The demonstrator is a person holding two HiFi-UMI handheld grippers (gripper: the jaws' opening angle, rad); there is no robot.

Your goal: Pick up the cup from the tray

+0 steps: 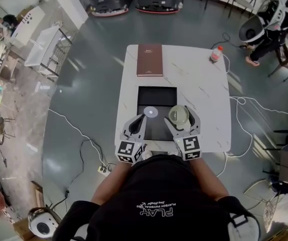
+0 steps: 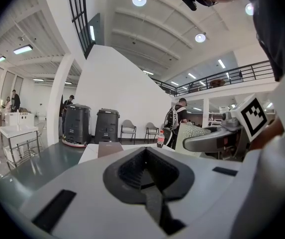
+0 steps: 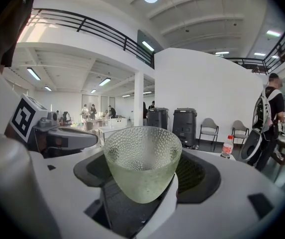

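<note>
A pale green dimpled glass cup (image 1: 179, 115) sits between the jaws of my right gripper (image 1: 180, 116), which is shut on it, just above the near right part of the black tray (image 1: 156, 95). In the right gripper view the cup (image 3: 142, 158) stands upright and fills the space between the jaws of the right gripper (image 3: 143, 185). My left gripper (image 1: 141, 119) hovers over the tray's near left with its jaws together and nothing in them. The left gripper view shows the left gripper (image 2: 144, 156) shut, and the cup (image 2: 193, 131) to its right.
A small white disc (image 1: 151, 112) lies on the tray beside the left gripper's tips. A brown book (image 1: 150, 59) lies at the far edge of the white table (image 1: 204, 94), and a bottle (image 1: 215, 54) stands at its far right corner. Cables run over the floor.
</note>
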